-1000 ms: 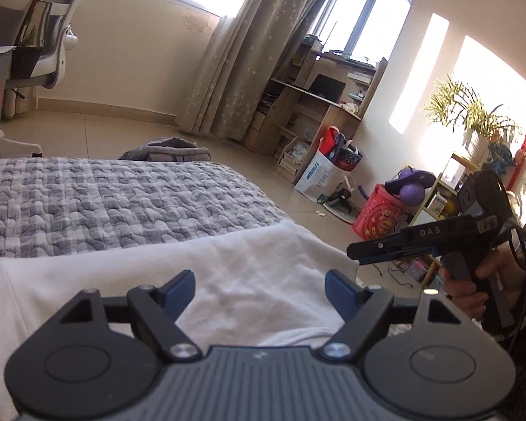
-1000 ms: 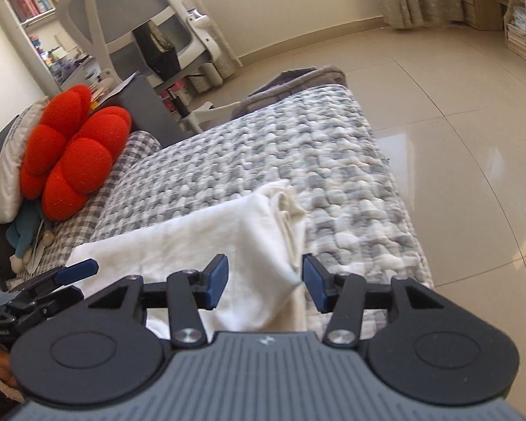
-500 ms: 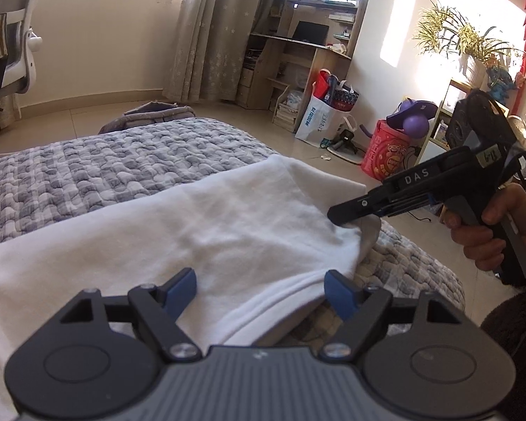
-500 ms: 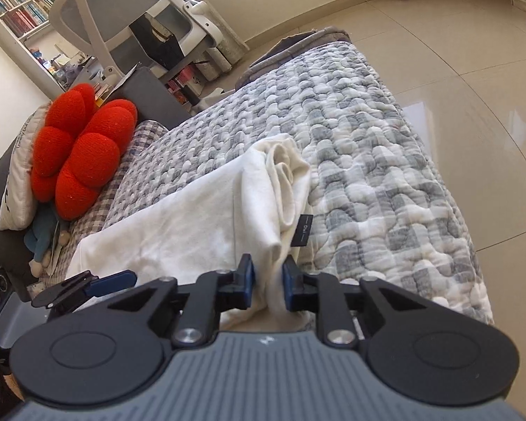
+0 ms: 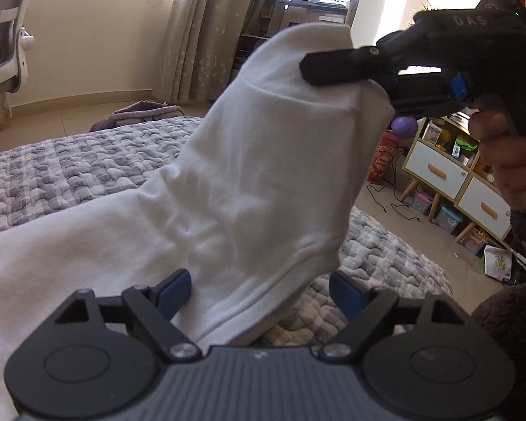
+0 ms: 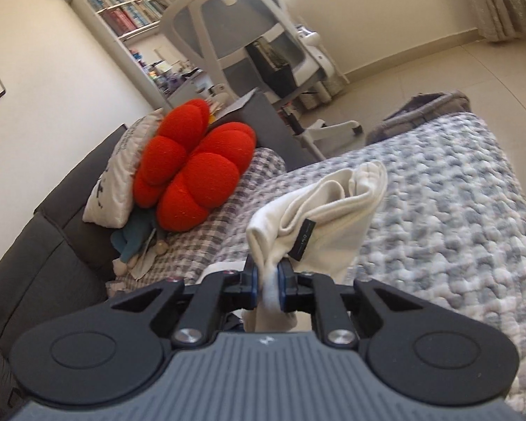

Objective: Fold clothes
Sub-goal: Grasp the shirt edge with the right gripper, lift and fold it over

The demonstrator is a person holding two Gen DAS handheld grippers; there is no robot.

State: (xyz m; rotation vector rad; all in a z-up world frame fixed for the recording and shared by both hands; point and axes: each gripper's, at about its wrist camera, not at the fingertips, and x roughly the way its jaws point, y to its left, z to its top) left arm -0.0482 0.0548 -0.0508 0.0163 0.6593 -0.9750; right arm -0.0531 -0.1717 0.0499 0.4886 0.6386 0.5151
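Note:
A white garment (image 5: 249, 182) lies on the grey checked bed cover (image 5: 70, 172). Its right end is lifted high into the air. My right gripper (image 6: 267, 286) is shut on a bunched fold of the garment (image 6: 319, 210); a small black label hangs from the cloth. In the left wrist view the right gripper (image 5: 378, 66) shows at the upper right, clamped on the raised cloth. My left gripper (image 5: 259, 289) is open, low over the garment's near hem, with cloth lying between its blue pads (image 5: 173, 289).
A red flower-shaped cushion (image 6: 193, 172) and a white pillow (image 6: 119, 179) rest on the dark sofa at the left. An office chair (image 6: 242, 31) stands behind. A cabinet with white drawers (image 5: 452, 179) and floor clutter stand to the right of the bed.
My right gripper closed on the garment's edge and lifted it well above the bed. My left gripper stayed open and moved closer to the hem.

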